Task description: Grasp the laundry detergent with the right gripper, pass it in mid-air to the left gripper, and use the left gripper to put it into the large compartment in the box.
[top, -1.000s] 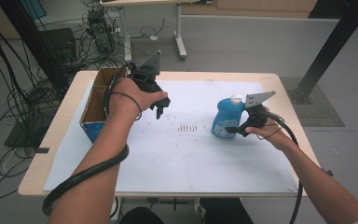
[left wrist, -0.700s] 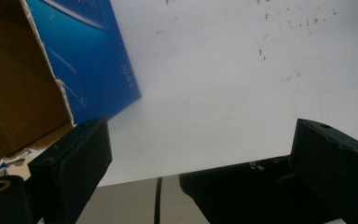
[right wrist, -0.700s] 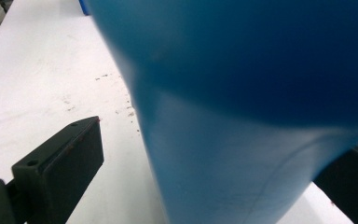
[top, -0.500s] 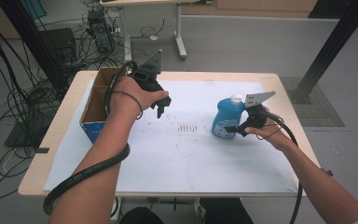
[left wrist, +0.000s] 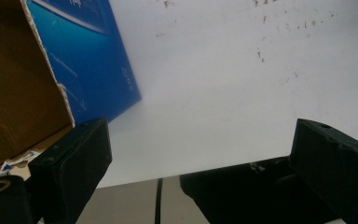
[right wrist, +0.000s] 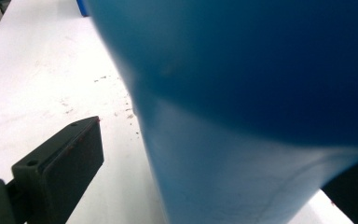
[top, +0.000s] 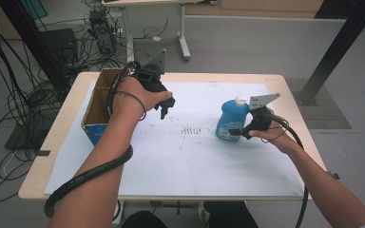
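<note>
Blue plastic bottle (top: pixel 231 121) with its white cap stands upright right of centre on the white sheet (top: pixel 185 156) covering the table (top: pixel 285 90). Your right gripper (top: pixel 241 131) has its jaws spread around the bottle's base; whether they press it, you cannot tell. Its own view shows the smooth curved blue wall (right wrist: pixel 261 93) close up. Your left gripper (top: pixel 164 107) hangs wide open, empty, beside the cardboard box (top: pixel 97 107), whose torn brown rim (left wrist: pixel 51 79) its view reveals.

Both claws black w/ grey 3-cornered plates (ribbed black cable trails off left claw (top: pixel 164 105)).
</note>
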The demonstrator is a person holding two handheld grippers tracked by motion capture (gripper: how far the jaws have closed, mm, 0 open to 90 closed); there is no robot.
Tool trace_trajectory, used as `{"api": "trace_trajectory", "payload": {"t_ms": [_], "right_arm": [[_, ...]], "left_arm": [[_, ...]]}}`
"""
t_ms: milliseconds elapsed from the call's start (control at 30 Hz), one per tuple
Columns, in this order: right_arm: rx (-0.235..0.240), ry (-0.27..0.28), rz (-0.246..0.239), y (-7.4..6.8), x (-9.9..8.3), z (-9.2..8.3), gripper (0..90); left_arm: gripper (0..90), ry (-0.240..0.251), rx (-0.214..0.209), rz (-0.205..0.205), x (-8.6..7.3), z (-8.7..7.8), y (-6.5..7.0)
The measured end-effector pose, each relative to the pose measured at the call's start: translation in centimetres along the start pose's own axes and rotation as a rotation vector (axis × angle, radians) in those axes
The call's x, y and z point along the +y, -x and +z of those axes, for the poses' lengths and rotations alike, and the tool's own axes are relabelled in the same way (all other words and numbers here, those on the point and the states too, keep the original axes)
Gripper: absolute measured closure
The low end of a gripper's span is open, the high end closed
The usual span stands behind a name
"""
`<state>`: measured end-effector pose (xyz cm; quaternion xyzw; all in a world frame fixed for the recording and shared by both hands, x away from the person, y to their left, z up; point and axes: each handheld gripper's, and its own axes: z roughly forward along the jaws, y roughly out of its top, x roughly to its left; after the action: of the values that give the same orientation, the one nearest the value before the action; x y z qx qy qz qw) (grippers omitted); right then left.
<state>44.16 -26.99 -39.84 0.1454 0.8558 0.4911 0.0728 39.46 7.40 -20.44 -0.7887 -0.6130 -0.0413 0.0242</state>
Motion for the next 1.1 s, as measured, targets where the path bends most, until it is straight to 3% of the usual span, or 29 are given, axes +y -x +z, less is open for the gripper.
{"api": "trace_trajectory", "payload": {"t_ms": [1100], "right_arm": [[-0.009, 0.004, -0.01, -0.05, 0.13, 0.41, 2.0]], "left_arm": [[5.9, -0.001, 0.001, 0.008, 0.26, -0.16, -0.13]]}}
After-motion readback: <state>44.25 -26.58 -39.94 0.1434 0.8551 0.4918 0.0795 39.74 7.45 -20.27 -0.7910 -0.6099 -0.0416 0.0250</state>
